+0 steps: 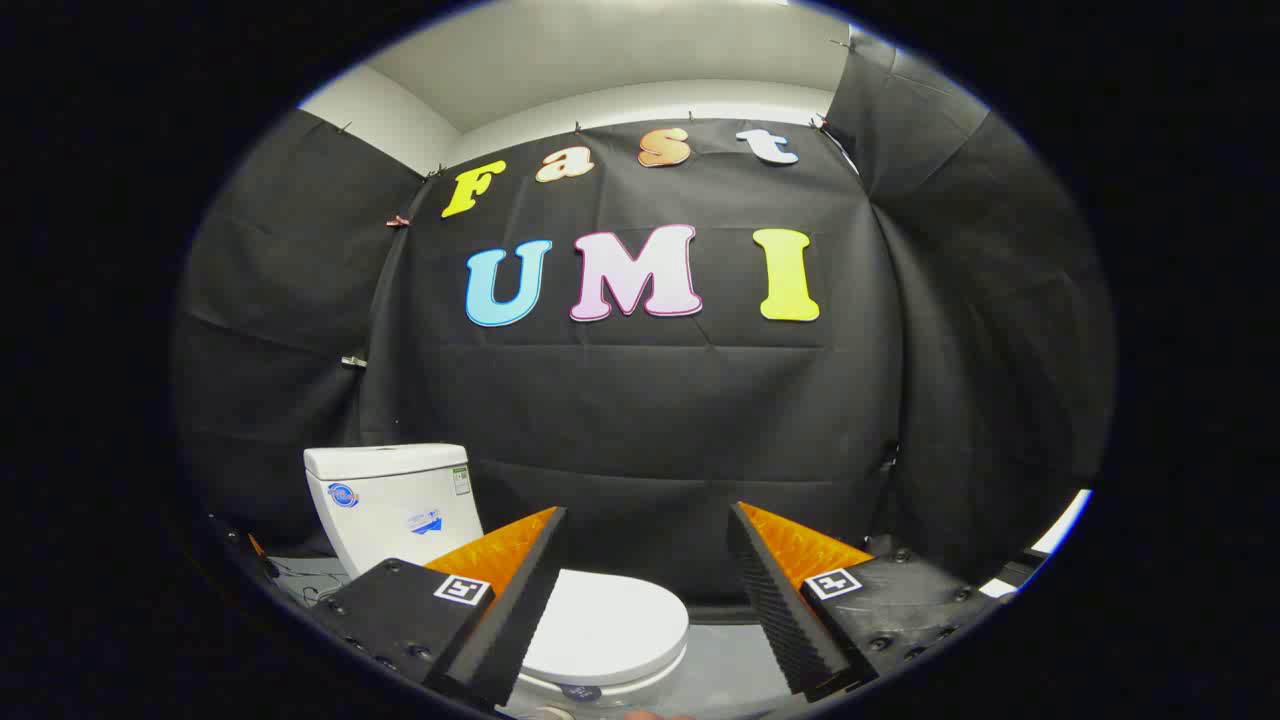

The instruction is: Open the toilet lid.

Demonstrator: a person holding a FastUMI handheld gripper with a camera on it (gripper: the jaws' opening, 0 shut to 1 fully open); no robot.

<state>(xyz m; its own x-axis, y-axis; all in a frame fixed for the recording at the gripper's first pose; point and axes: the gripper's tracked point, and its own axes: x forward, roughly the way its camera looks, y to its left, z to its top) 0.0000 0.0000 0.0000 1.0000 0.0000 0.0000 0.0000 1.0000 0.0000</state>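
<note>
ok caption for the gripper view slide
Open tongs hover above the closed toilet lid, tank beyond.

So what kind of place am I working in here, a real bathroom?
Probably not a real bathroom: it looks like a staged recording booth. Black cloth hangs as the walls behind a white toilet, its lid down and its tank at the back. The gripper is open, above the lid.
</note>
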